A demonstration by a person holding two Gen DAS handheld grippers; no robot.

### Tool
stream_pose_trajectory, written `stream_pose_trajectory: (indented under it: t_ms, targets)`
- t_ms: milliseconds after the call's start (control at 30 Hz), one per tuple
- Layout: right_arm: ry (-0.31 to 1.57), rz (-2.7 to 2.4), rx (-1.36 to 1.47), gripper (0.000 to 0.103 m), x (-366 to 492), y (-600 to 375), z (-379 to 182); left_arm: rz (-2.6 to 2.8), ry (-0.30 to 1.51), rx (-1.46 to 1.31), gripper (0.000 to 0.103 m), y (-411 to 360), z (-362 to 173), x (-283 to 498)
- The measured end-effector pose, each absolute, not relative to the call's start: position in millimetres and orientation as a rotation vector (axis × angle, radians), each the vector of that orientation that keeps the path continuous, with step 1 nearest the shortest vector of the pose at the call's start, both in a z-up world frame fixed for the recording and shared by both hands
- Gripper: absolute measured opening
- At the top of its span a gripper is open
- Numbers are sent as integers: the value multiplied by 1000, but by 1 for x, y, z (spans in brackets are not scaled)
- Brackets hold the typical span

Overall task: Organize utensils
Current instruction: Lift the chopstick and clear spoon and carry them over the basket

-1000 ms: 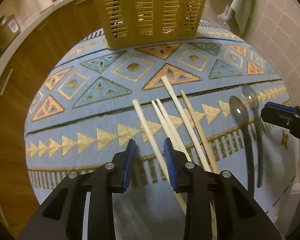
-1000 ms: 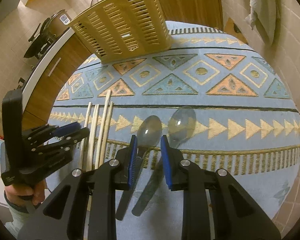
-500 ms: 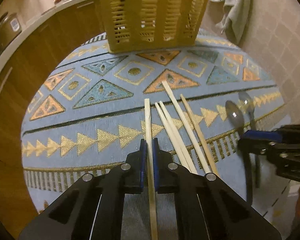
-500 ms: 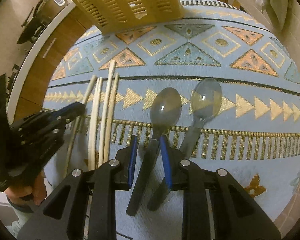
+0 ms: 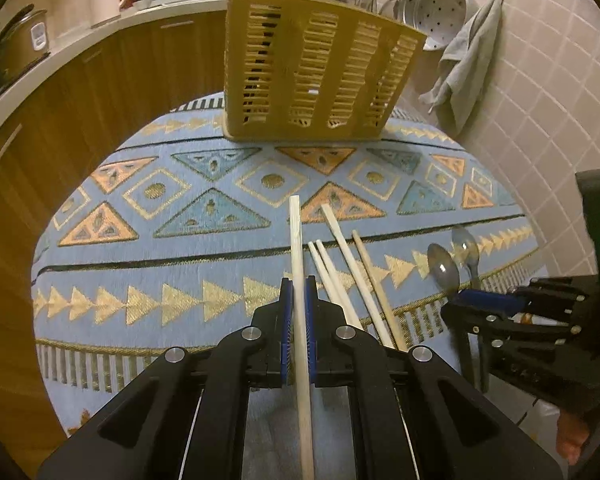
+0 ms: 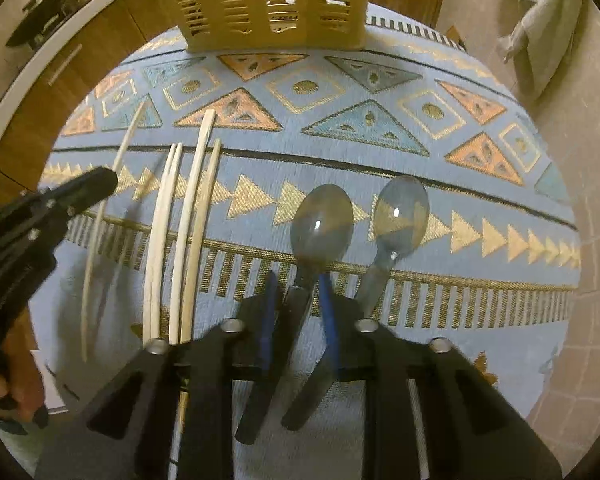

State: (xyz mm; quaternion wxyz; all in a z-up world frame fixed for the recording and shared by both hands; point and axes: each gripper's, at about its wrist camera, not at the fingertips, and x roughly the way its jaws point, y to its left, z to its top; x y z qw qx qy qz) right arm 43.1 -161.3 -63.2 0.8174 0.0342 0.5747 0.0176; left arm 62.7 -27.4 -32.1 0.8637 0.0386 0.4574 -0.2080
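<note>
Two grippers work: left gripper (image 5: pixel 296 300) clamps one chopstick (image 5: pixel 296 240); right gripper (image 6: pixel 296 308), jaws apart, straddles a spoon (image 6: pixel 320 220). Squeeze at the handle, then lift level toward the basket (image 5: pixel 316 72).

Your right gripper (image 6: pixel 296 312) was motion-blurred, so its grip on the left spoon (image 6: pixel 320 220) couldn't be judged. The held chopstick (image 5: pixel 300 280) ran off the bottom edge.

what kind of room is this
Most likely a home kitchen: a tiled wall with a hanging metal colander and towel, a wooden-fronted counter carrying a rice cooker, and a slotted utensil basket on the table.
</note>
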Motion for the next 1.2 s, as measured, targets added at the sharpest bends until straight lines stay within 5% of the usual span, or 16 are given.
stream_pose_trajectory:
  t_ms: [233, 867, 1200]
  targets:
    - [1172, 86, 104, 10, 45, -163, -55, -429, 871, 32, 4, -16, -14, 61]
    - [597, 235, 216, 10, 87, -215, 85, -487, 304, -166, 4, -13, 140, 117]
    - [385, 161, 233, 10, 138, -254, 143, -509, 143, -264, 4, -29, 162, 177]
